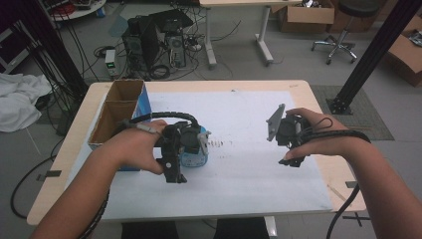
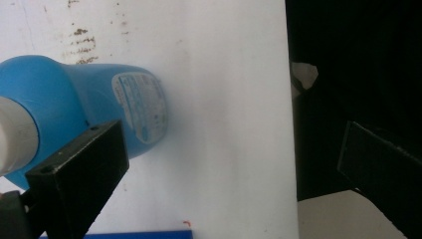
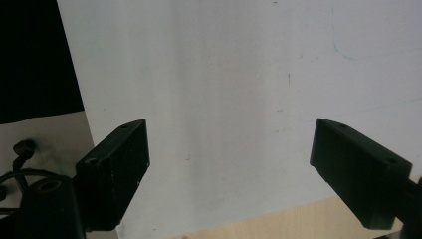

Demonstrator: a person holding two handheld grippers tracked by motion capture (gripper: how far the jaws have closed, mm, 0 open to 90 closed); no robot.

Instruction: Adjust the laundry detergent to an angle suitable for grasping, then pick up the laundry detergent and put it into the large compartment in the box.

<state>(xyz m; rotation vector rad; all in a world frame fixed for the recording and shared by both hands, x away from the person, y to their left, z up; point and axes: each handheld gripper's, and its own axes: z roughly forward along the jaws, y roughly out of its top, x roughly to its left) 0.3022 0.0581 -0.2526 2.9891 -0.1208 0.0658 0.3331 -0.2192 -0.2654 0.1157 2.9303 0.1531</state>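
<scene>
We see the blue bottle (image 2: 74, 114) at middle left | left claw (image 2: 234, 164) wide open beside it | right claw (image 3: 229, 169) wide open over white paper (image 3: 224, 74)

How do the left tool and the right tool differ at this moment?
The left tool hangs beside a blue bottle, which lies on the white sheet next to one jaw; the right tool has only bare sheet between its jaws. In the high view the left tool is near the cardboard box, the right tool is far from it. Both are open and grip nothing.
</scene>
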